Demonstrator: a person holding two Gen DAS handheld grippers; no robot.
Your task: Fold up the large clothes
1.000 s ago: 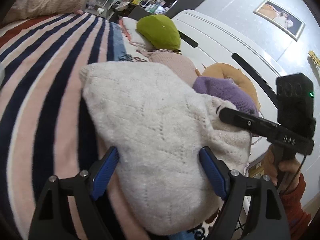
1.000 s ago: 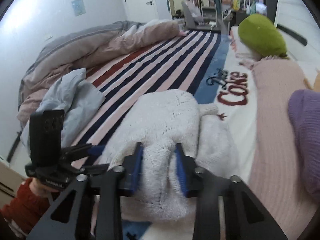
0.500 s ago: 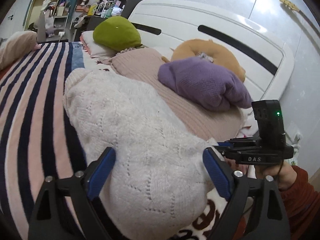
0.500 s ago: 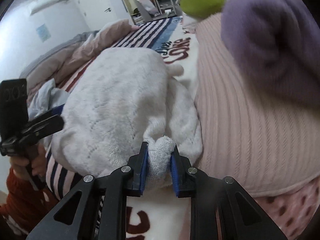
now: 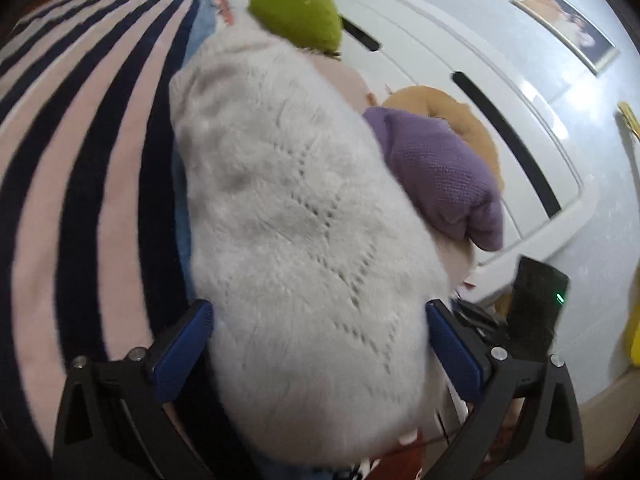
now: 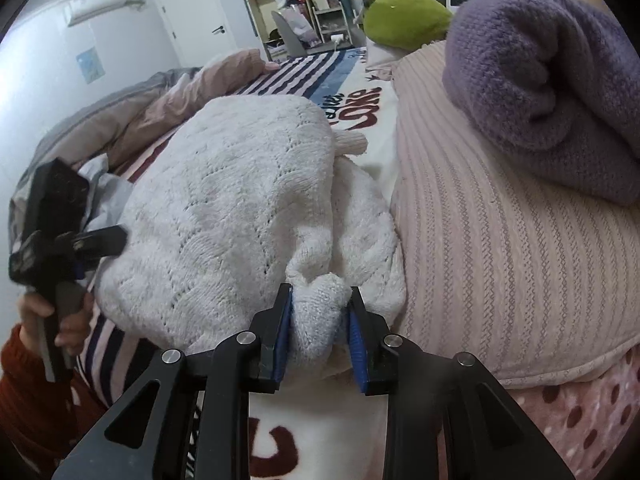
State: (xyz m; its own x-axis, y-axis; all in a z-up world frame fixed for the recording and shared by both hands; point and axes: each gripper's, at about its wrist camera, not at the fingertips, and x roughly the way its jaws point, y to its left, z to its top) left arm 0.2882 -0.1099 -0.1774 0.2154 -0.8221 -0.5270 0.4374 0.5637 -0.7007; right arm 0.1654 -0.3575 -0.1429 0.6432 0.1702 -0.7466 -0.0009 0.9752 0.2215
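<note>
Sweater (image 6: 240, 208) lies lengthwise ahead; its near corner is pinched by the right gripper (image 6: 320, 332), while the left gripper (image 5: 316, 344) is spread wide around it.

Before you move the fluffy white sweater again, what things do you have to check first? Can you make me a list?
1. Right tool has the white sweater: ok, its pads pinch a bunched fold.
2. Left tool has the sweater: not ok, its pads stand wide apart on either side of the bundle.
3. Sweater is neatly folded: not ok, it looks lumpy and a cuff sticks out.
4. Purple sweater is out of the way: ok, it sits on the pink knit beside the white one.
5. Anything trapped underneath: cannot tell, the bundle hides the striped blanket below.
</note>
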